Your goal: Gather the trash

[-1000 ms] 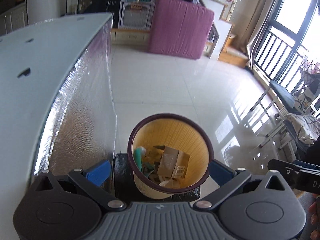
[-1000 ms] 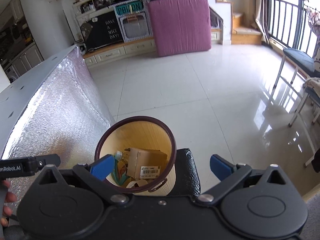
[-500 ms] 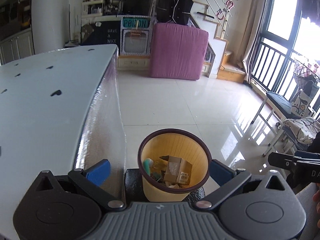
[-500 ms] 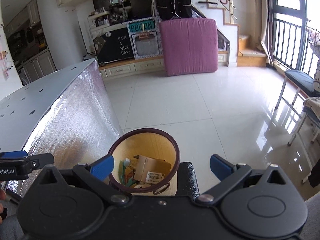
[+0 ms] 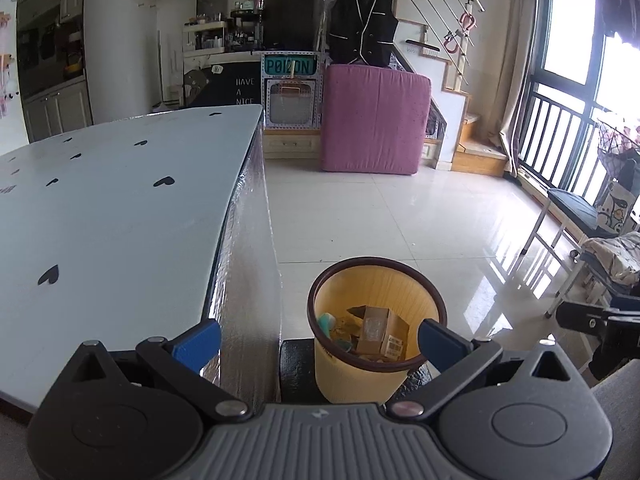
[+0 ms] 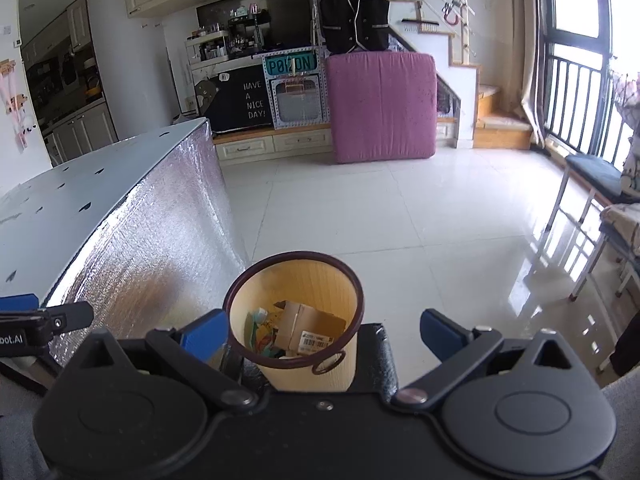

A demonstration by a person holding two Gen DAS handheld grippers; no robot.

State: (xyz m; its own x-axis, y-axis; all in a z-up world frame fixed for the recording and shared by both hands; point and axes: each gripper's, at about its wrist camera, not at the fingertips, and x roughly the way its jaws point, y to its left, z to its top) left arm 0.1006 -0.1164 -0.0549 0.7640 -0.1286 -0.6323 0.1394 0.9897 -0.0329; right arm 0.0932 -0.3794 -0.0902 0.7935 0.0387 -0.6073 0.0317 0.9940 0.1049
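— Grippers first, please: how do ours stand?

— Nearest to us, our left gripper (image 5: 319, 336) has its blue-tipped fingers (image 5: 198, 338) spread wide apart, holding nothing. Our right gripper (image 6: 322, 330) is spread just as wide, also holding nothing.

— And the trash?

— Just beyond the fingers stands a yellow wastebasket (image 5: 376, 324) with a dark rim, upright on a black block (image 5: 294, 368). In the left wrist view it sits between the two fingers, nearer the right-hand one. In the right wrist view the basket (image 6: 294, 312) sits nearer the left-hand finger, with a dark ring handle (image 6: 329, 362) hanging on its near side. Inside lies a brown cardboard box (image 6: 310, 330) with a barcode label, beside teal and coloured scraps (image 6: 260, 326). We cannot tell what the scraps are.

— What lies beside it?

— To the basket's left runs a table (image 5: 120, 208) with a pale blue top dotted with small black hearts; its side is covered in crinkled silver foil (image 6: 160, 236). Past the basket, glossy white floor tiles (image 5: 380, 220) stretch away.

— And farthest off?

— A pink mattress (image 5: 376, 120) stands upright against a staircase. A dark vest (image 5: 362, 28) hangs above it. Left of the mattress is a black board (image 6: 240, 100) reading "HAVE A NICE DAY!". At the right, a tall window (image 5: 576, 92) with dark railings lets in bright light.
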